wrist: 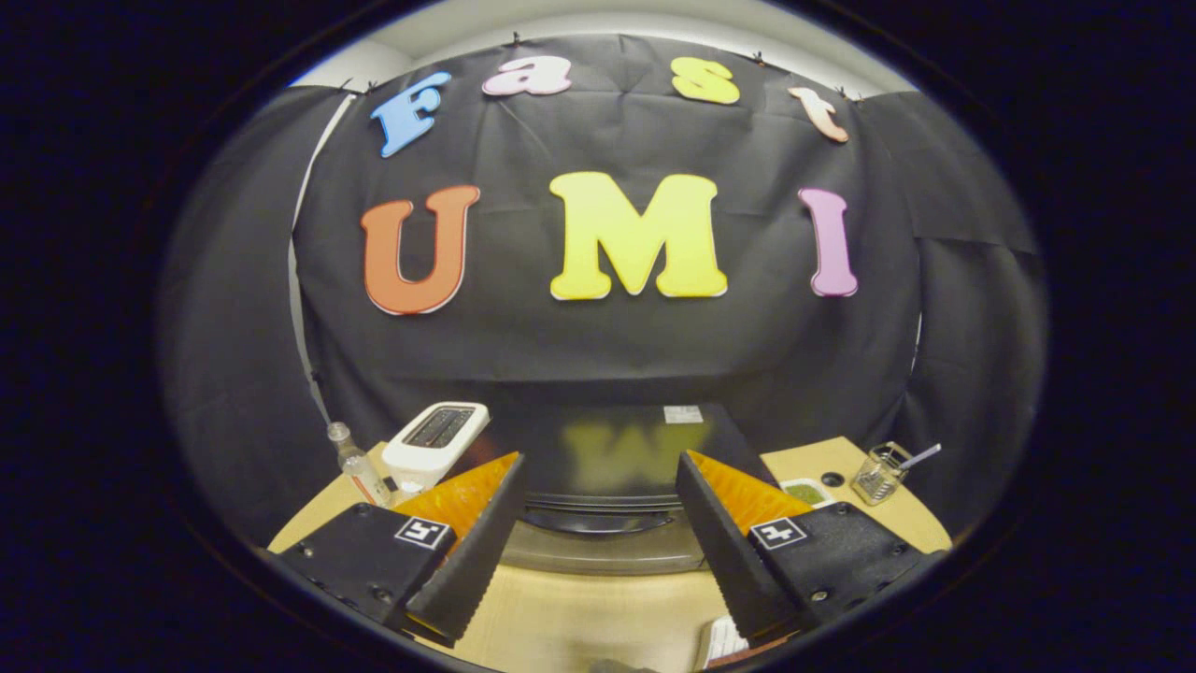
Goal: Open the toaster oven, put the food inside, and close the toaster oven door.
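We hold the gripper (598, 523) wide apart before the glossy black toaster oven (617, 458) at twelve o'clock, door still shut, food unloaded.

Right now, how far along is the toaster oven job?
Nothing looks done: the toaster oven door is shut, handle untouched. In hand: the hand-held gripper, open and holding nothing, faces that handle. Left: open it, load food, close it.

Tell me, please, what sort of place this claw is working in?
Probably a staged kitchen booth: a wooden table carries a toaster oven, a white toaster and a bottle. The claw is open before the oven.
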### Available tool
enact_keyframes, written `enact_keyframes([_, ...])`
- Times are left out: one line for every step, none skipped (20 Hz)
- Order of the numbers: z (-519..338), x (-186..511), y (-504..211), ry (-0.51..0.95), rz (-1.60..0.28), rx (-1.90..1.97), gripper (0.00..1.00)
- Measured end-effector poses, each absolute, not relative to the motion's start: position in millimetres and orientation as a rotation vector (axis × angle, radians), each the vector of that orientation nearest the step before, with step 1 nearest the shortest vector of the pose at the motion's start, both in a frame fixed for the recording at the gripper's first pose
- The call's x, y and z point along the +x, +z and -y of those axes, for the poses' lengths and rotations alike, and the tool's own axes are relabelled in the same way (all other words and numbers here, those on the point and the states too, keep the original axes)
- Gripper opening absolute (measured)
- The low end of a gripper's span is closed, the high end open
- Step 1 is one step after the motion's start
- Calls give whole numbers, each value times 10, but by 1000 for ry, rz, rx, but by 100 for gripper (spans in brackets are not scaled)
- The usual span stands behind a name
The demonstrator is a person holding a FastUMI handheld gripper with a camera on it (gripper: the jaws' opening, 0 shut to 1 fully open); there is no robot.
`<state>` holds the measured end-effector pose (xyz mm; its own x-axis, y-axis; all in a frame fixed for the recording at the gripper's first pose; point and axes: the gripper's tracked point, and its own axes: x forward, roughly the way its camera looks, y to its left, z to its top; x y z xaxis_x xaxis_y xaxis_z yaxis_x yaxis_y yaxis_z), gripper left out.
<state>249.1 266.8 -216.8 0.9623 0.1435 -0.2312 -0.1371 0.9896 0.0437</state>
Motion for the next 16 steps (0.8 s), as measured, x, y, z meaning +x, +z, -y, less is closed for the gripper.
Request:
enact_keyframes([-2687, 2607, -2297, 130, -260, 21, 100])
enact_keyframes([-2693, 2700, -2418, 119, -276, 9, 100])
enact_keyframes([-2705, 2779, -2507, 112, -292, 3, 100])
enact_keyframes([-2706, 2840, -2586, 103, -305, 2, 100])
enact_keyframes([-2705, 2887, -2673, 97, -320, 1, 100])
enact_keyframes([-2694, 2904, -2755, 91, -341, -3, 100])
enact_keyframes([-2716, 2896, -2795, 96, -347, 9, 100])
enact_keyframes([-2704, 2903, -2775, 88, -334, 18, 100])
enact_keyframes([-2704, 2890, -2772, 90, -334, 13, 100])
enact_keyframes([-2708, 2872, -2775, 90, -335, 7, 100])
enact_keyframes([-2719, 2845, -2785, 89, -336, 6, 100])
enact_keyframes([-2721, 2816, -2789, 87, -338, 6, 100])
enact_keyframes([-2714, 2766, -2806, 86, -342, 7, 100])
enact_keyframes([-2711, 2717, -2810, 85, -346, 8, 100])
enact_keyframes([-2707, 2657, -2830, 85, -347, 6, 100])
enact_keyframes([-2702, 2595, -2842, 86, -348, 2, 100])
